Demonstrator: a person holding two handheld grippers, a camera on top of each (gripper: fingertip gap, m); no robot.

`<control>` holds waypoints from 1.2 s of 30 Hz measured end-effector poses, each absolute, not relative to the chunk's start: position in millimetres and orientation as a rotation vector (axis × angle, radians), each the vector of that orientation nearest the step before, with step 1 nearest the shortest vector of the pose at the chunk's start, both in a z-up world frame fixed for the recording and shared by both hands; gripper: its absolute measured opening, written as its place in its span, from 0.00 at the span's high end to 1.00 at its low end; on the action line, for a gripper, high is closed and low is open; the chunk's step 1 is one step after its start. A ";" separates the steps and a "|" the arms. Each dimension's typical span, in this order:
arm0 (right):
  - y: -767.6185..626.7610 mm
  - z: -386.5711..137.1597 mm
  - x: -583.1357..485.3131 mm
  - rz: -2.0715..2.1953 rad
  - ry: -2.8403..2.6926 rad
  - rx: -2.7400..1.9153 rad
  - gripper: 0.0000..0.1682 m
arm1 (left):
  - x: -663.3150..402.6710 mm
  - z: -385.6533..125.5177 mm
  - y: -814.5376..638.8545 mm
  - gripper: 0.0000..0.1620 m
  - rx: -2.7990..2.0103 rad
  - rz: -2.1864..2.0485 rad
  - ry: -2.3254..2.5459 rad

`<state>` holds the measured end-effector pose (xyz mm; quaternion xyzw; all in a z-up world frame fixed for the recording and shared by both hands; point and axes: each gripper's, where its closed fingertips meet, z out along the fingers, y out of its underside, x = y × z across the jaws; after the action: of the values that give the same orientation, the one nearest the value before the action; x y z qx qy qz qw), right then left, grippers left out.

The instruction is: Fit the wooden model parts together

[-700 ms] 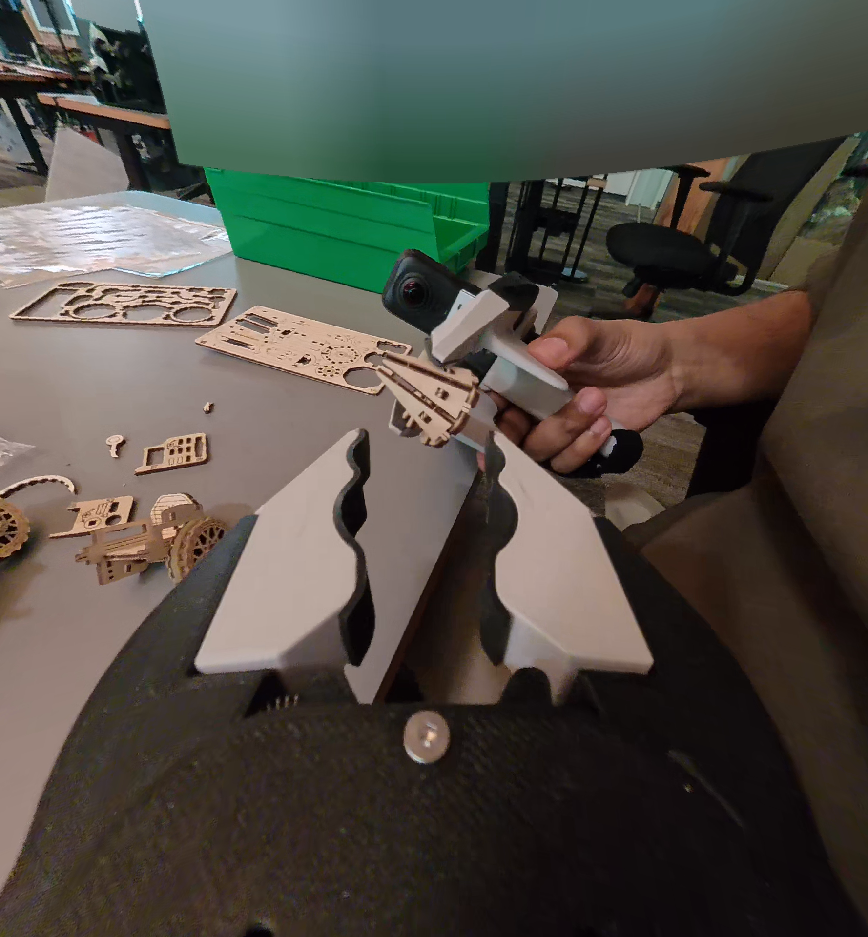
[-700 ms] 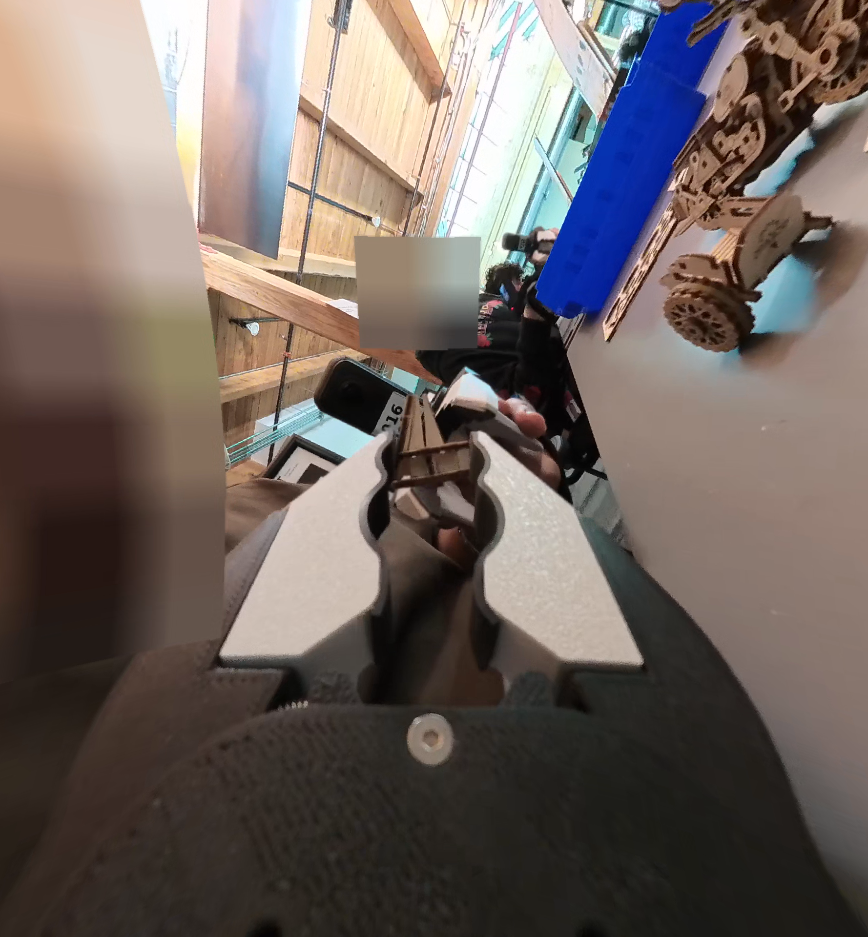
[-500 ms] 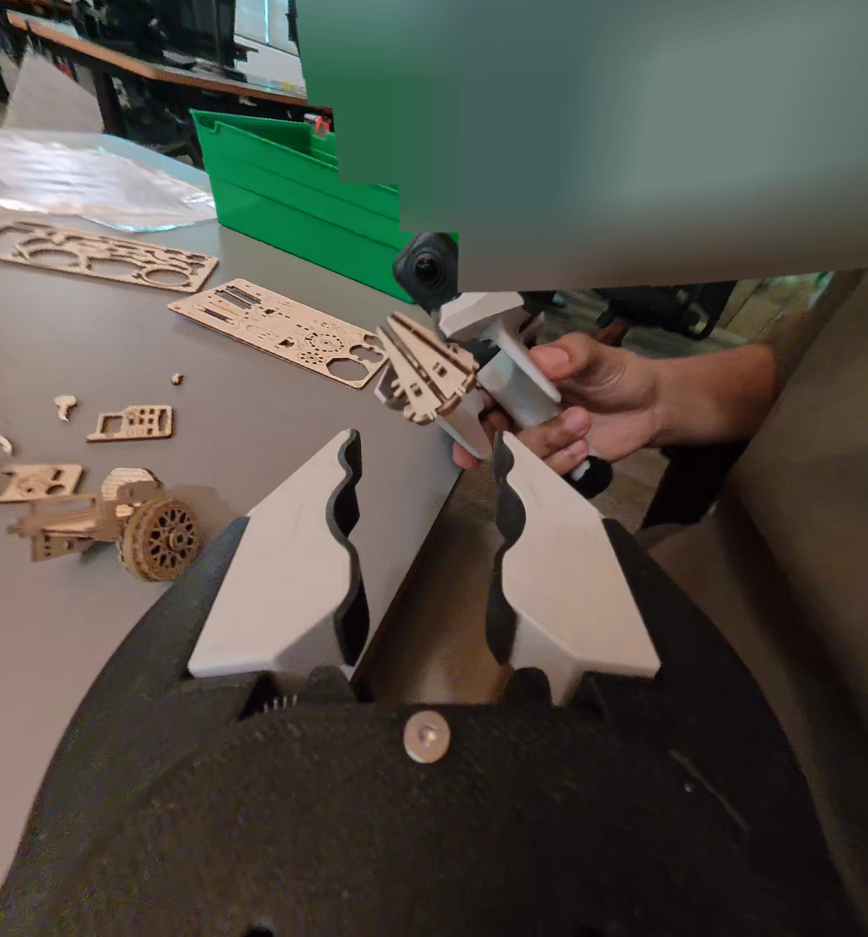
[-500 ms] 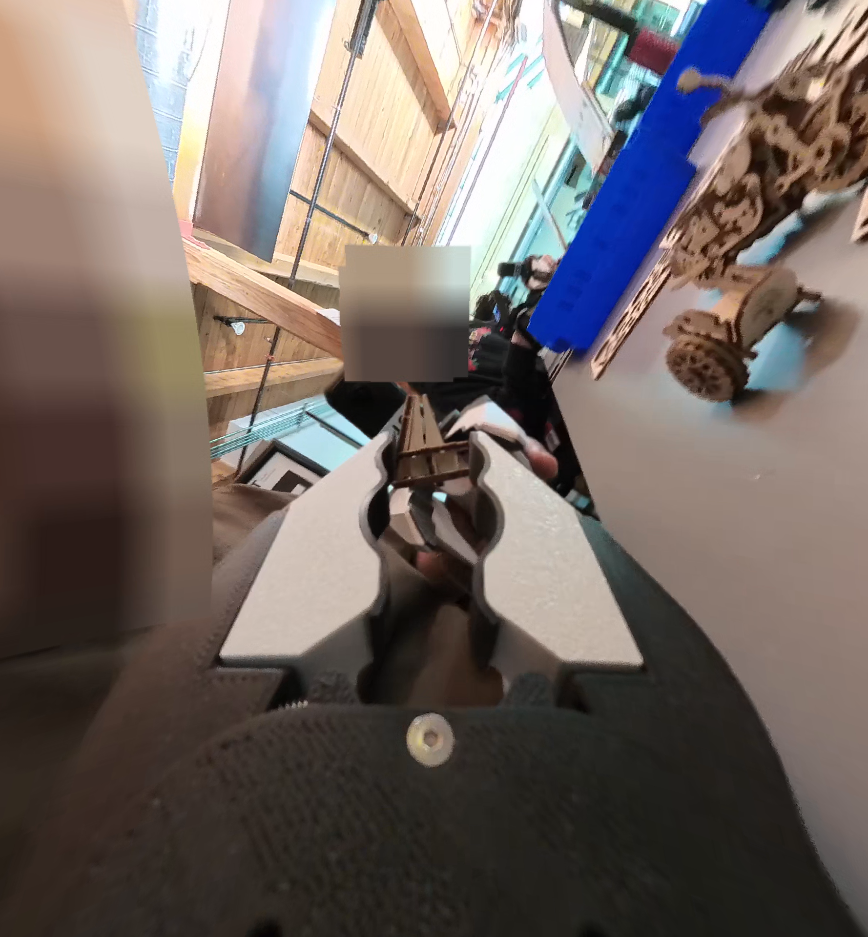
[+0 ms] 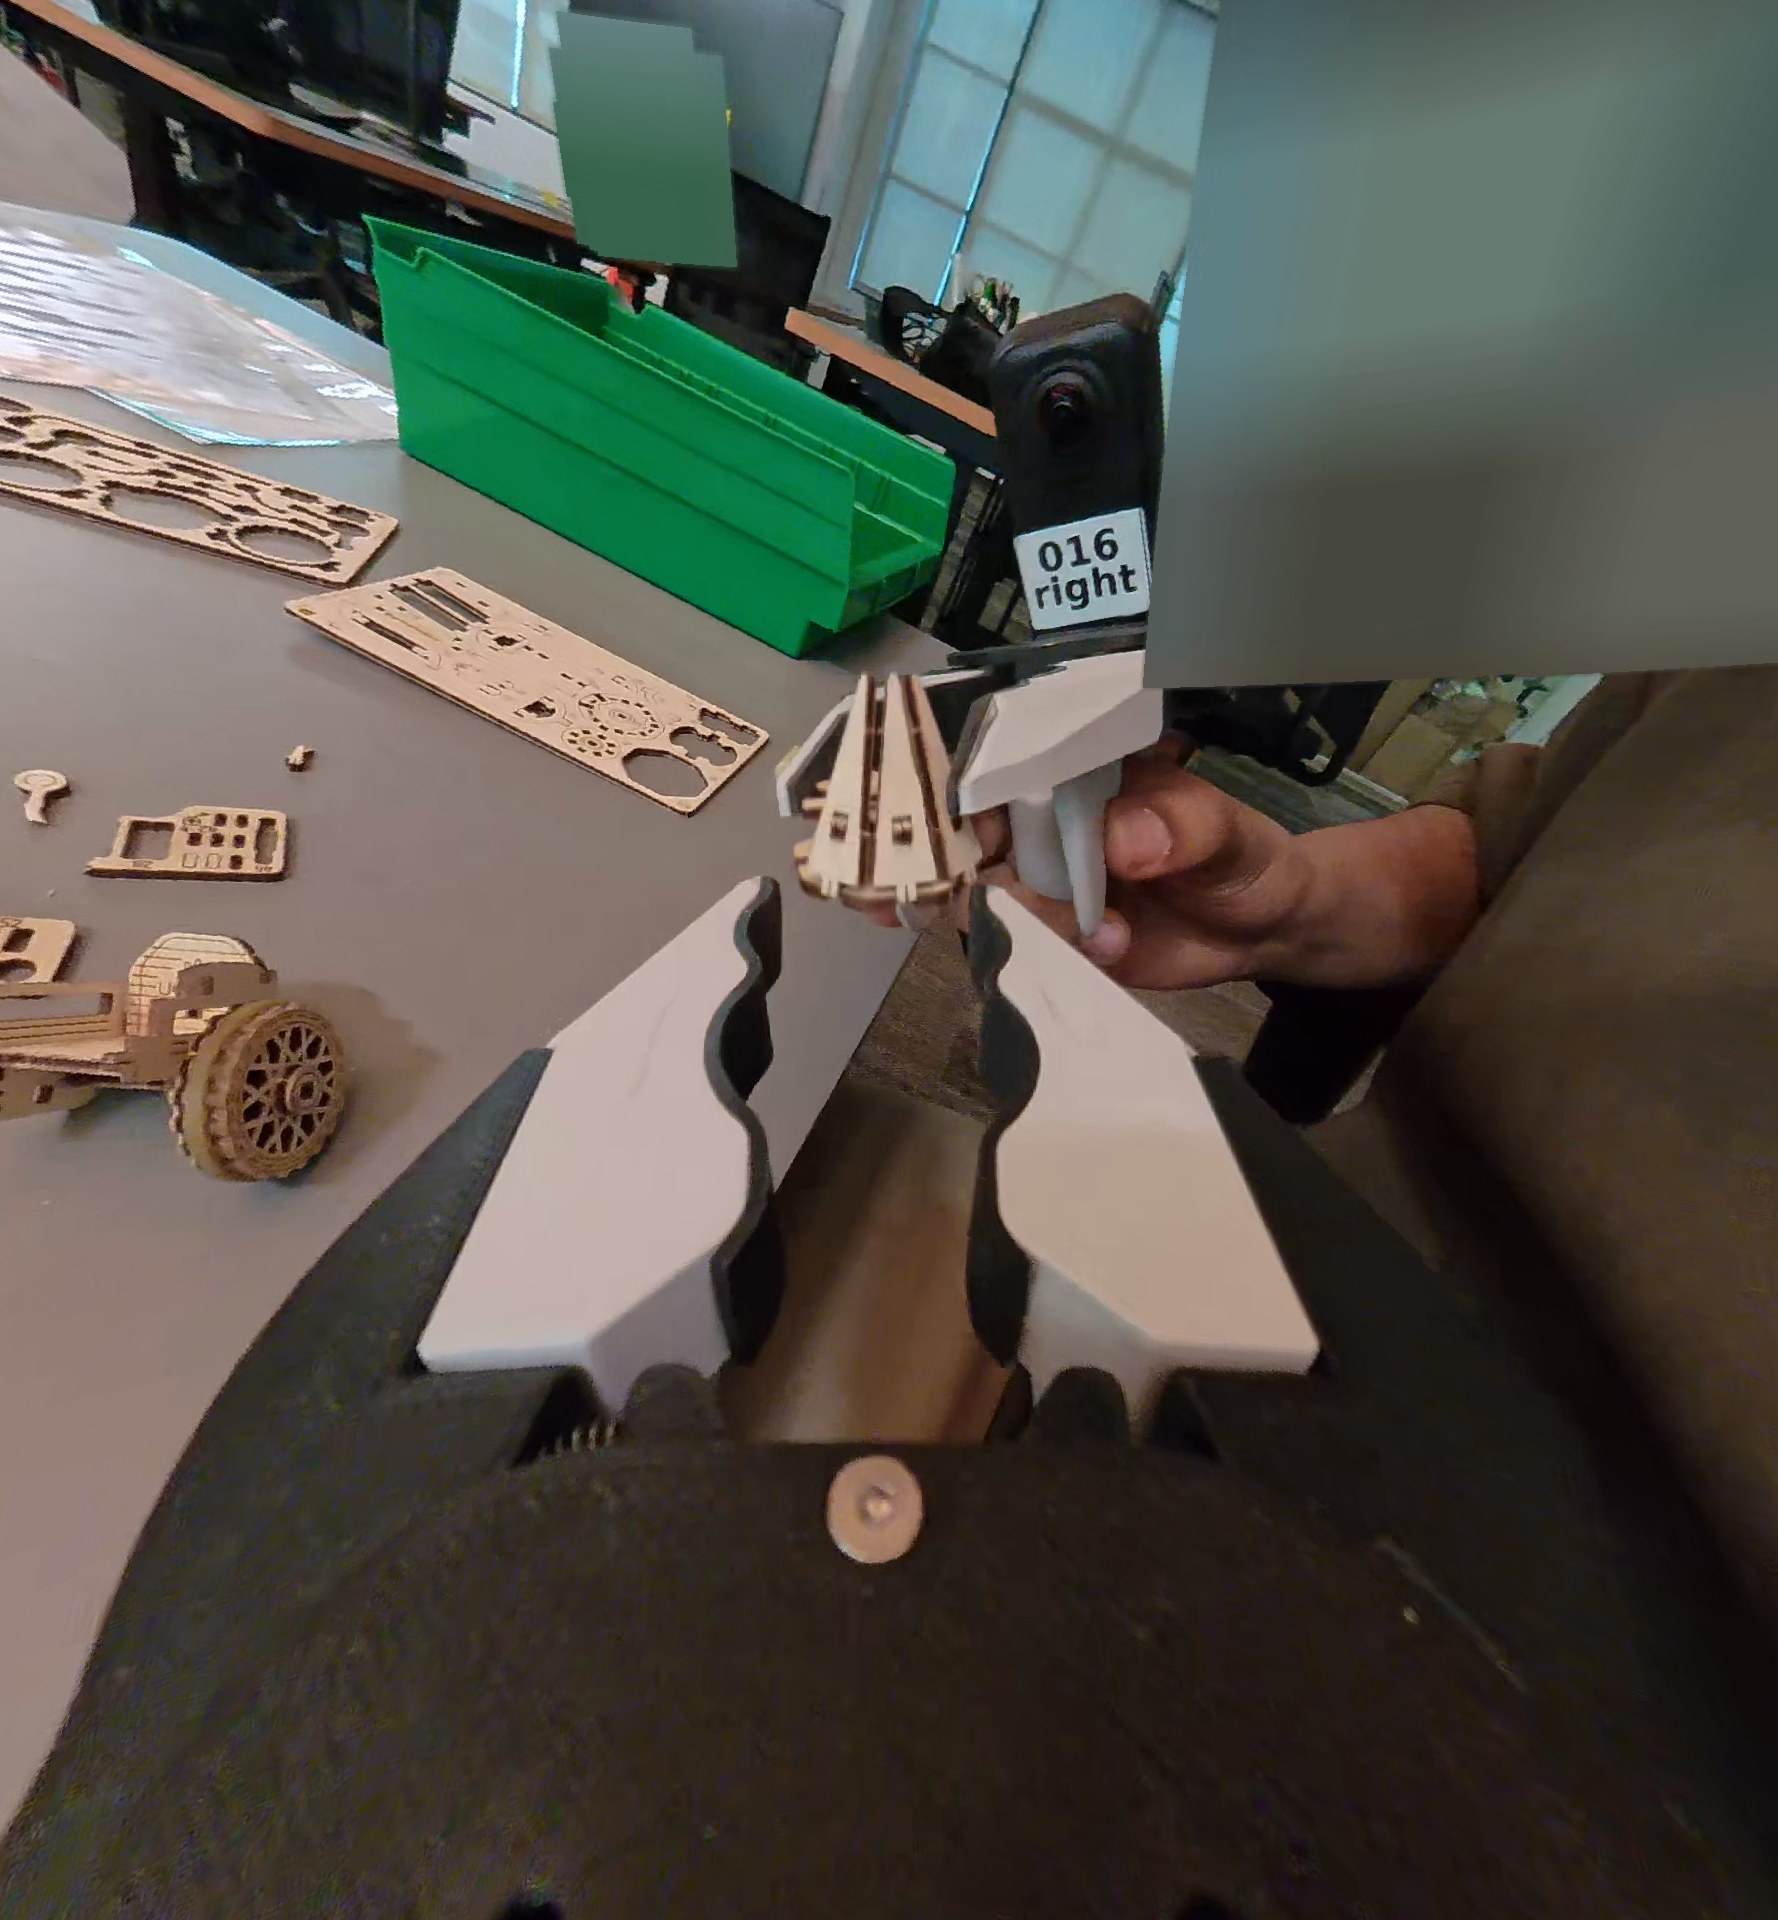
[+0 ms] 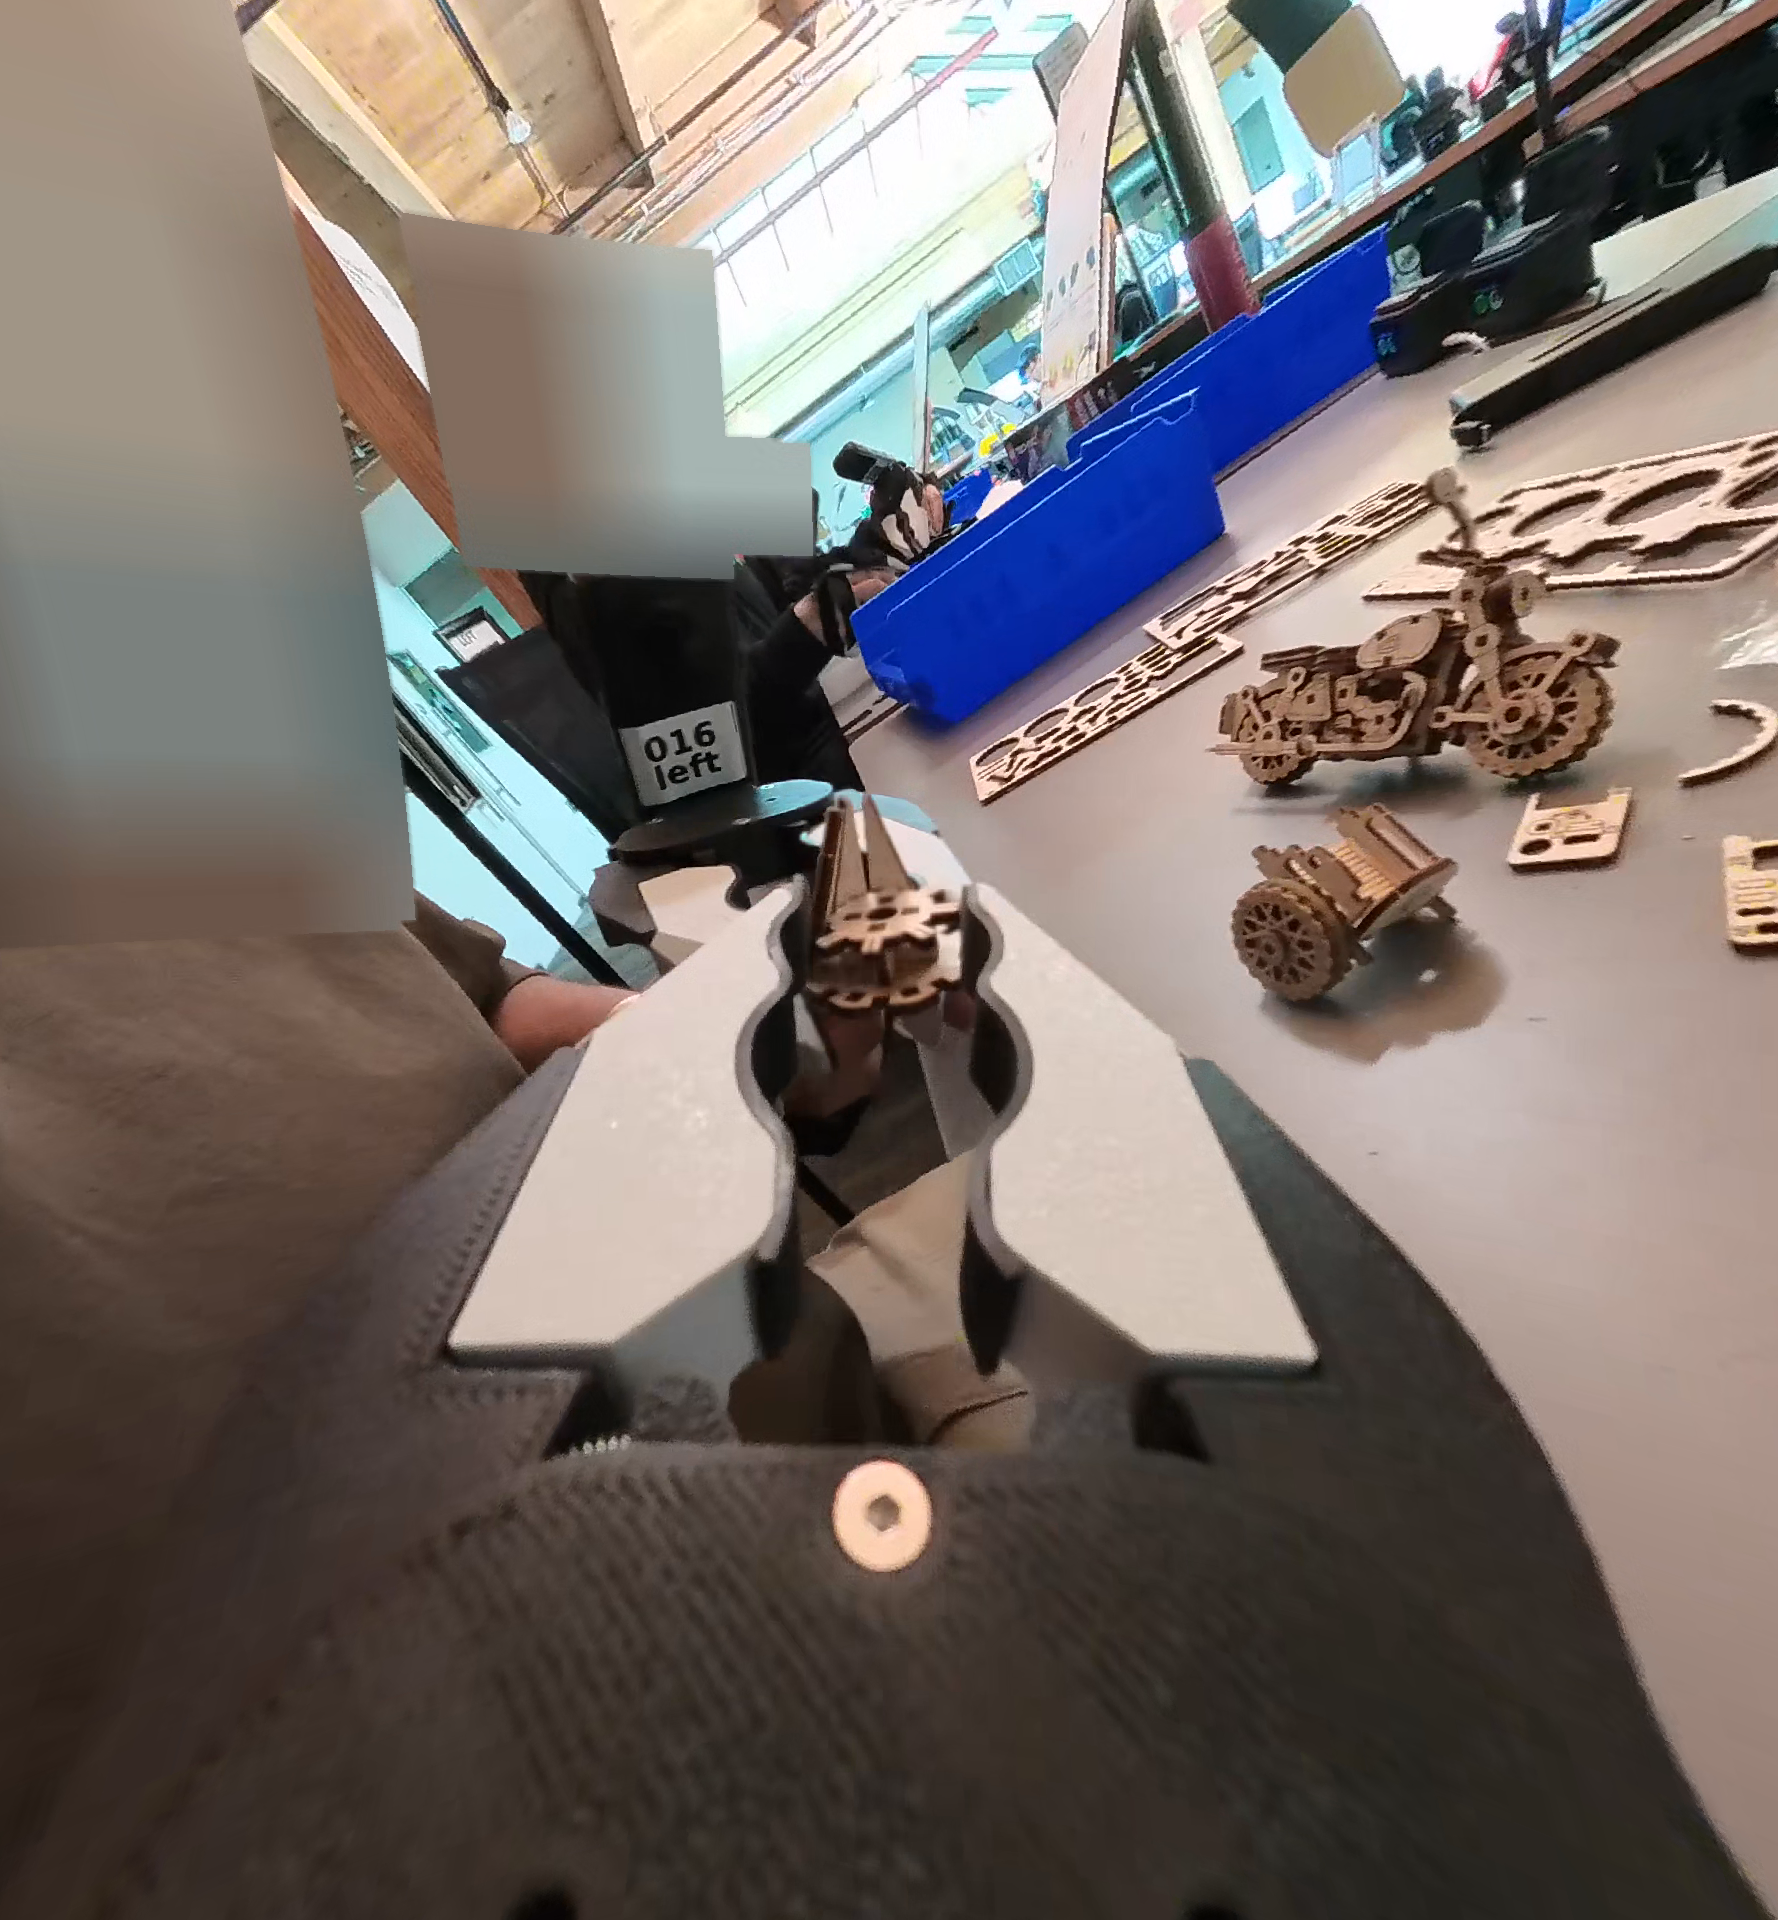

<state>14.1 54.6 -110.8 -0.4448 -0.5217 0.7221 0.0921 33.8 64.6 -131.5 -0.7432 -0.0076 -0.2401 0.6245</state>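
far left on the grey table: a half-built wooden cart on its spoked wheel, loose cut-outs behind it, punched-out sheets and a green bin farther back. in the middle, left gripper held off the table edge with fingers spread wide and nothing between them, tips just below the wedge-shaped wooden part. to the right, right gripper closed onto that part near the fingertips, hand wrapped round the handle; in the right wrist view, a finished wooden motorcycle and blue bin off to the right.
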 end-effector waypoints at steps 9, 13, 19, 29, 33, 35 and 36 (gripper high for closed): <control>71.9 -157.8 4.5 1.853 -1.751 -1.465 0.84 | 15.2 -161.2 67.4 0.74 -1.868 -0.427 -0.039; 76.8 -195.8 3.7 1.600 -1.912 -1.593 0.84 | 8.2 -167.2 68.2 0.74 -1.904 -0.377 -0.040; 80.1 -205.3 2.0 1.397 -1.982 -1.524 0.84 | -0.1 -170.9 68.4 0.74 -1.921 -0.350 -0.053; 84.6 -206.0 4.5 1.234 -2.066 -1.379 0.73 | -2.4 -172.3 68.2 0.74 -1.925 -0.378 -0.073; 92.0 -178.7 3.6 1.442 -1.962 -1.359 0.66 | -3.0 -170.7 67.9 0.74 -1.913 -0.403 -0.090; 107.3 -160.2 2.0 1.543 -1.852 -1.343 0.68 | -3.1 -170.0 67.9 0.74 -1.908 -0.410 -0.094; 118.2 -153.0 0.6 1.563 -1.792 -1.341 0.69 | -2.8 -169.7 68.0 0.74 -1.906 -0.413 -0.093</control>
<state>0.6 118.2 -153.0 -0.4807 -0.6425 0.5606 0.2045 -2.8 68.0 -169.7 -0.8088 -0.0395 -0.1751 0.5600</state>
